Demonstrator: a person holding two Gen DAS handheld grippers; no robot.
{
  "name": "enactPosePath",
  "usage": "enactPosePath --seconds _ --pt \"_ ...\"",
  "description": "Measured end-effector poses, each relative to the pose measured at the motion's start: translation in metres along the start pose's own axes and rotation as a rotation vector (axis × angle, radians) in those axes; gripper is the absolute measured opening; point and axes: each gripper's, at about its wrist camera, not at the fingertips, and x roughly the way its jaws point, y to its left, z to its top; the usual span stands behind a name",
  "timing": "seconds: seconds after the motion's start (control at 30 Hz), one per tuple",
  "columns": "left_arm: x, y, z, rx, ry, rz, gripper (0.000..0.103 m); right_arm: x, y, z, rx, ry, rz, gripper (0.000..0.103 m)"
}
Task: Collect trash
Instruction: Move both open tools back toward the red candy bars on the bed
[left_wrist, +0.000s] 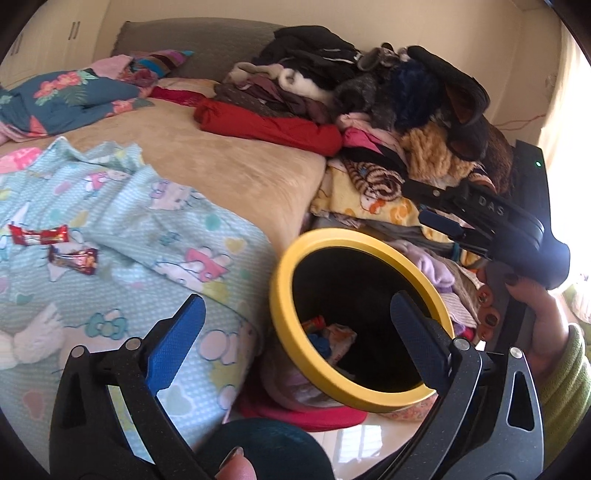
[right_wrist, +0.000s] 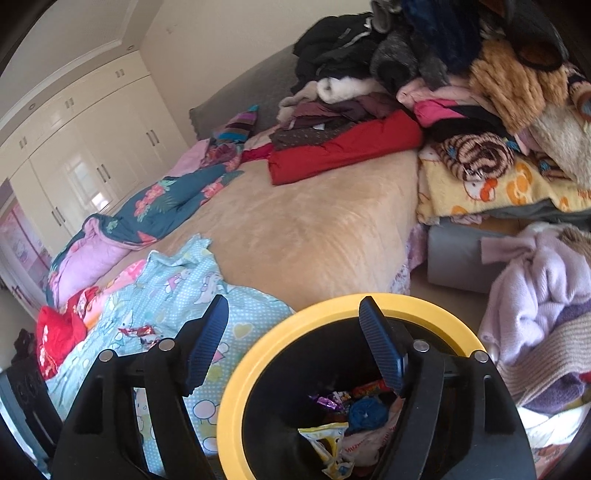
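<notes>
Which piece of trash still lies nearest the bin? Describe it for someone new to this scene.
Start at the bed, then its pale blue cartoon blanket. Two red wrappers lie there; it is the shorter wrapper, nearer the yellow-rimmed bin than the longer wrapper.

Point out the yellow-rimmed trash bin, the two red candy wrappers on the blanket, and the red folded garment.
yellow-rimmed trash bin (right_wrist: 236, 406), right wrist view, left rim.
red candy wrappers (left_wrist: 38, 235), left wrist view, middle of upper wrapper.
red folded garment (left_wrist: 266, 123), left wrist view, centre of fabric.
</notes>
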Motion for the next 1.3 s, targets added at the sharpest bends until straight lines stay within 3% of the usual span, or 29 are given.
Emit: enactPosePath --seconds 0.47,0.83,1.3 --pt "-0.042 0.055 0.013 -0.068 -0.097 0.121 0.092 0.013 0.051 -0.001 -0.087 -0.030 0.106 0.075" --pt "-0.072 0.100 0.025 -0.125 -0.166 0.195 0.092 0.027 0.112 -0.012 -0.254 -0.050 0.174 0.077" --pt "-0.099 0.145 0.015 -0.134 -0.172 0.295 0.092 0.052 0.167 -0.045 -0.399 0.023 0.208 0.078"
